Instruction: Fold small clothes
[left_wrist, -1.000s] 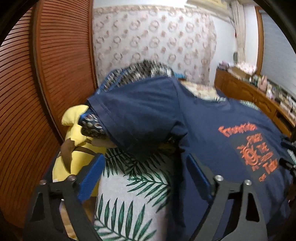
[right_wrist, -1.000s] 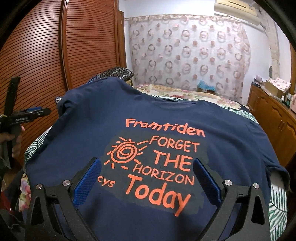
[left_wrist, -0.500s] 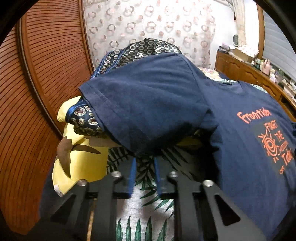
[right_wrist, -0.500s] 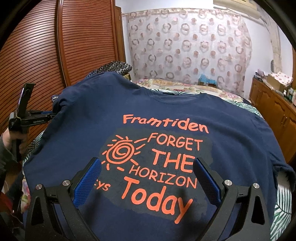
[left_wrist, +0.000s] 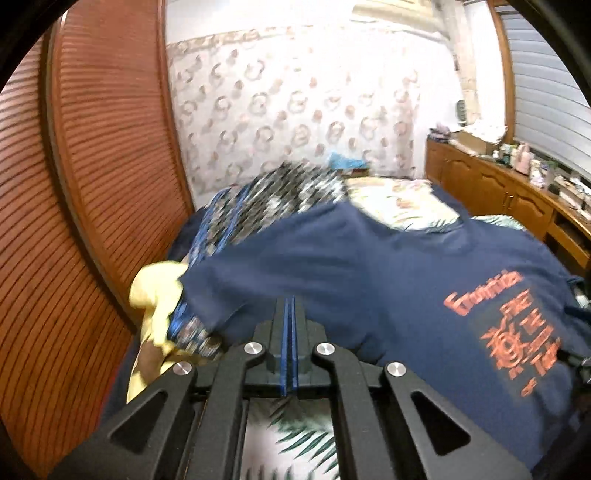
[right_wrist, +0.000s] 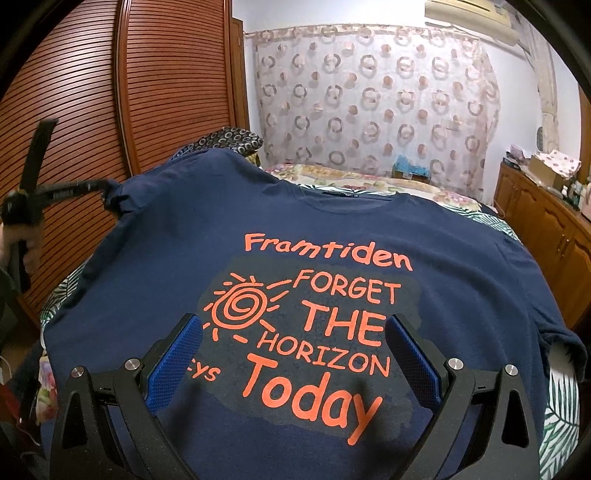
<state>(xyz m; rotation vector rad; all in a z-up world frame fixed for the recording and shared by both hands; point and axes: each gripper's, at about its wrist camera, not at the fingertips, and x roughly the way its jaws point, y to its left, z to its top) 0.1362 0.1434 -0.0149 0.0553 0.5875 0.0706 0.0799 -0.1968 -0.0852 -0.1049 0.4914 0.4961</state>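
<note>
the left gripper (left_wrist: 288, 306) has its jaws pressed together, apparently pinching the sleeve edge though blur hides it, while the right gripper (right_wrist: 293, 354) hovers with jaws spread wide, gripping nothing.

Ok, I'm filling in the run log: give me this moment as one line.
left gripper: shut on T-shirt sleeve | right gripper: open above print, holding nothing | T-shirt: spread print-up on bed, unfolded

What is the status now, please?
Left gripper shut on T-shirt sleeve hem. Right gripper open over the print, empty. Patterned cloth behind sleeve.
</note>
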